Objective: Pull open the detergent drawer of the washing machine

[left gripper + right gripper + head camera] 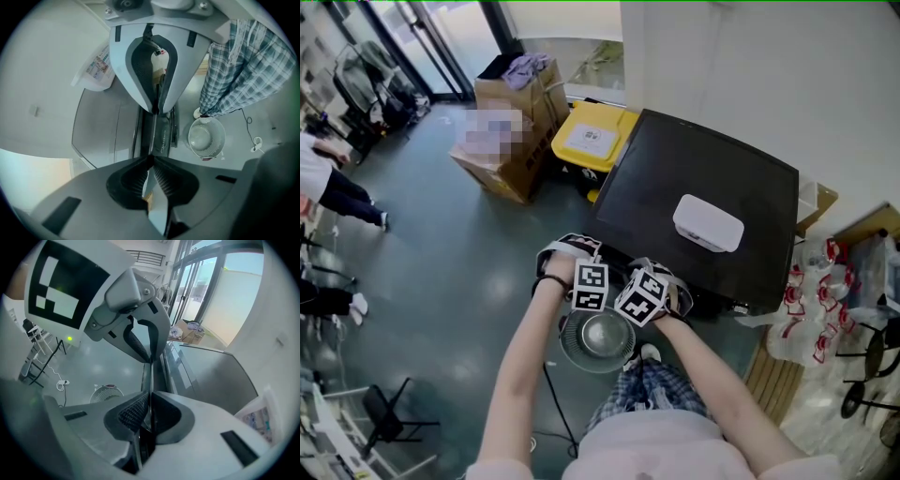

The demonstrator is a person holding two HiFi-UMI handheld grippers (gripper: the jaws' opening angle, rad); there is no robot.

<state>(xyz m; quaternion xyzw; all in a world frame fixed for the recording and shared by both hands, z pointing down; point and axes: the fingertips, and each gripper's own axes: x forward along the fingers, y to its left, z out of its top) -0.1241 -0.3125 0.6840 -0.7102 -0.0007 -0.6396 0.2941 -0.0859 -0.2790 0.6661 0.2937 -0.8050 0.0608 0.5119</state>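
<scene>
With the fingers of my left gripper (152, 160) pinched almost shut, and those of the right gripper (150, 394) likewise, the two met tip to tip at the top front edge of the washing machine (703, 187). The detergent drawer sat there, seemingly still in (a true grip on its lip I couldn't confirm). I judged that a firm bite should come first, then a straight, level pull towards me.

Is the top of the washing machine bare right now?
No, a white box sits on the dark top of the washing machine in the head view.
</scene>
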